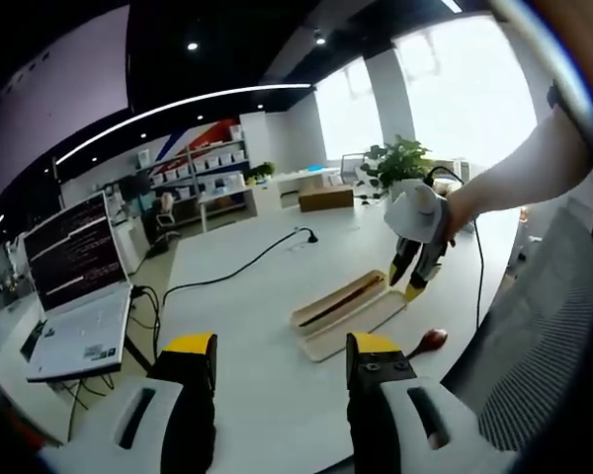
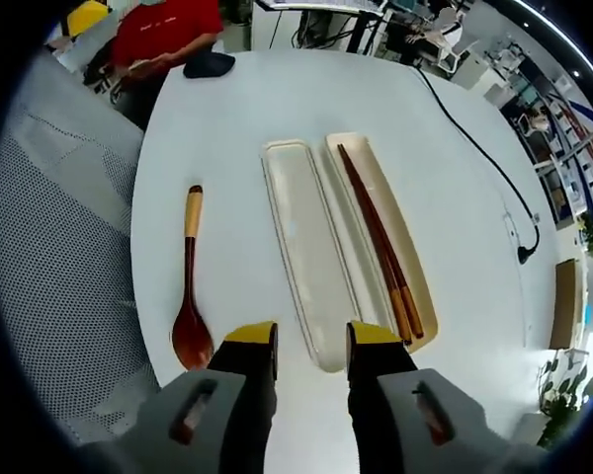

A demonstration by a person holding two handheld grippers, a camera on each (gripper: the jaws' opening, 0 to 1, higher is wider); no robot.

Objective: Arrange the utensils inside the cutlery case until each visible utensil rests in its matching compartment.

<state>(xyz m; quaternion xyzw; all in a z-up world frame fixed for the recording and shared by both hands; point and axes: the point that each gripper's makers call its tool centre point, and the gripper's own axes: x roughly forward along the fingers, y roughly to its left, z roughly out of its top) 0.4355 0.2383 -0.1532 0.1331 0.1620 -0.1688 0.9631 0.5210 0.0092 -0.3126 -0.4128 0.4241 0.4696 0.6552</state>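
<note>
The cream cutlery case [image 2: 301, 212] lies opened into two long halves on the white table. Its right half [image 2: 412, 259] holds a pair of dark wooden chopsticks [image 2: 374, 232]; the left half is empty. A wooden spoon [image 2: 189, 286] rests on the table left of the case, bowl toward me. My right gripper [image 2: 311, 341] hovers open over the case's near end, nothing between its jaws. From the left gripper view that right gripper [image 1: 415, 278] hangs above the case [image 1: 344, 306], with the spoon [image 1: 427, 342] beside it. My left gripper [image 1: 282, 348] is open, well short of the case.
An open laptop [image 1: 74, 296] sits at the table's left edge and a black cable [image 1: 242, 265] crosses the tabletop [image 1: 267, 395]. A mesh chair [image 2: 49, 257] stands beside the table. A person in a red top [image 2: 163, 30] and a dark object [image 2: 209, 63] are at the far end.
</note>
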